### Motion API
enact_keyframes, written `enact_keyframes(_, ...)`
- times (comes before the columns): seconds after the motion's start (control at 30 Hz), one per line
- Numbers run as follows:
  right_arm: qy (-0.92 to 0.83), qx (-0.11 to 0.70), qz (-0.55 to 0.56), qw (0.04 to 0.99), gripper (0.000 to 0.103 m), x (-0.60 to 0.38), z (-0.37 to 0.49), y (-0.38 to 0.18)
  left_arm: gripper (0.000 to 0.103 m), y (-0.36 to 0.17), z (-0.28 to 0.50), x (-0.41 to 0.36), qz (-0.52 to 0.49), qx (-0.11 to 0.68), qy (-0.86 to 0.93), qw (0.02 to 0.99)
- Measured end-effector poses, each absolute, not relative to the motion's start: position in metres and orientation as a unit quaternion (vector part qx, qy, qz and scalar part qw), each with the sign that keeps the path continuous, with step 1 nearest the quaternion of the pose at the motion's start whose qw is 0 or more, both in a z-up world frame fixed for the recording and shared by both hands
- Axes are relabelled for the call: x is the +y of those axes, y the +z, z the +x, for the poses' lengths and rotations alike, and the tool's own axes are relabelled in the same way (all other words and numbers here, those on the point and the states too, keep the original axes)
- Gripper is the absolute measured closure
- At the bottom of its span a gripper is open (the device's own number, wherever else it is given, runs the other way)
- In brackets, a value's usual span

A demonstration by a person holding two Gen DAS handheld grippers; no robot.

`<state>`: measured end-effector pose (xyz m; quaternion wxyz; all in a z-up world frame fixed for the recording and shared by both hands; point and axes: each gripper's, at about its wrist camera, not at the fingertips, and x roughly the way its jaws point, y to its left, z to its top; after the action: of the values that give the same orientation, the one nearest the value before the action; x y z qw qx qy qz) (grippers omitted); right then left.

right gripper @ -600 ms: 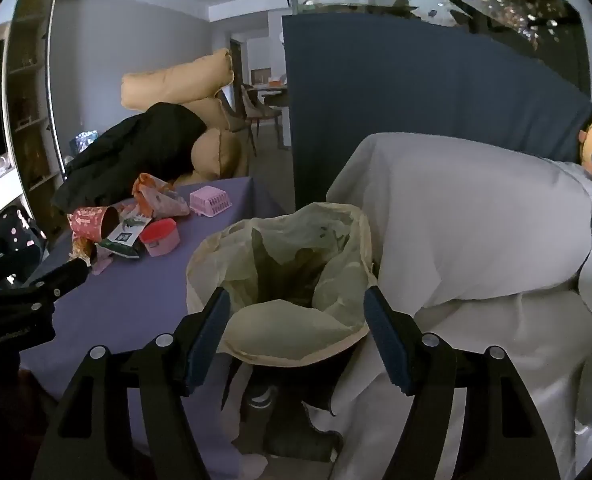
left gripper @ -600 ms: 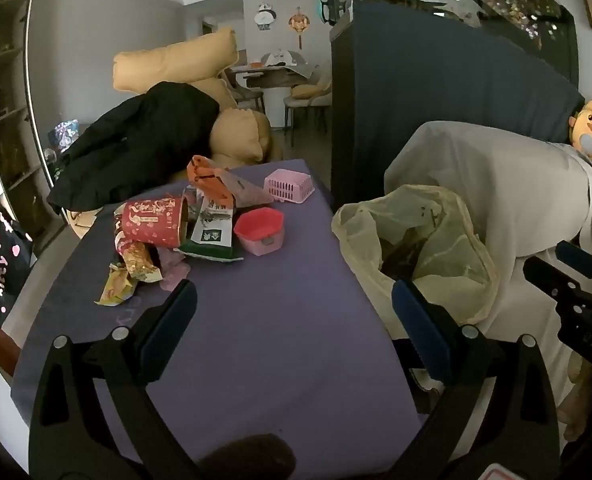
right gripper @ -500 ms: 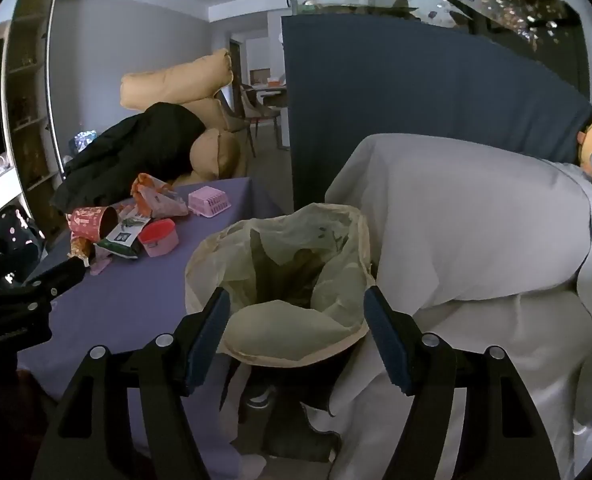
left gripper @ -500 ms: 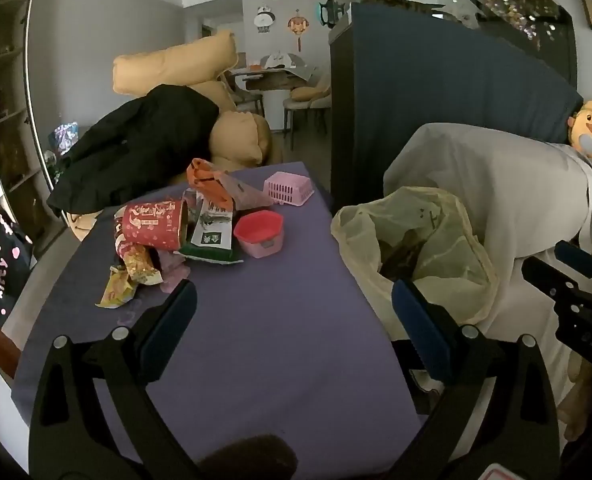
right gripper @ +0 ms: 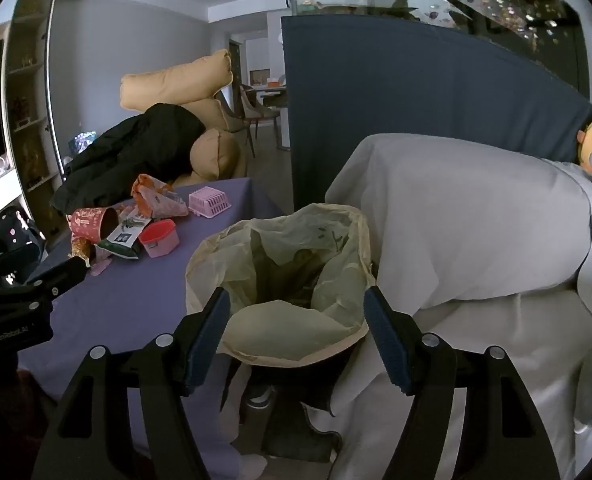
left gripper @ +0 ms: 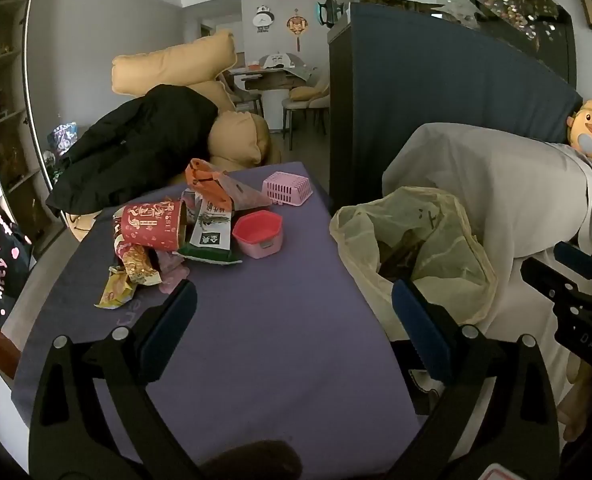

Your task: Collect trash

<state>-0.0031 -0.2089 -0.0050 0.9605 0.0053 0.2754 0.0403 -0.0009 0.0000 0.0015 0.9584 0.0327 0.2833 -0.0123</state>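
A heap of trash lies on the purple table (left gripper: 280,344): a red paper cup (left gripper: 152,222) on its side, a green and white packet (left gripper: 210,238), an orange wrapper (left gripper: 208,180) and yellow wrappers (left gripper: 116,290). The heap also shows in the right wrist view, with the red cup (right gripper: 92,222) at the left. A bin lined with a pale yellow bag (left gripper: 419,248) stands at the table's right edge. My left gripper (left gripper: 294,328) is open and empty over the table, short of the heap. My right gripper (right gripper: 296,332) is open and empty just above the bag's near rim (right gripper: 288,344).
A pink tub (left gripper: 258,234) and a pink slatted basket (left gripper: 288,188) sit by the heap. A sofa under a white sheet (right gripper: 455,232) is right of the bin. Tan cushions and a black coat (left gripper: 144,140) lie beyond the table. A dark partition (left gripper: 435,100) stands behind.
Both views have shifted very slightly; the trash heap sits a touch nearer in the left wrist view. Both grippers stay open and empty.
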Motion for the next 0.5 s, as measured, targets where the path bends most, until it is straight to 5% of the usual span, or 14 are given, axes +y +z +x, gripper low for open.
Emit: enact_keyframes(0.5, 0.041, 0.274, 0.006, 0.961, 0.037, -0.2076, -0.0045, -0.0026, 0.010, 0.0012, -0.0014, 0.0008, 0.031, 0.285, -0.013, 0.958)
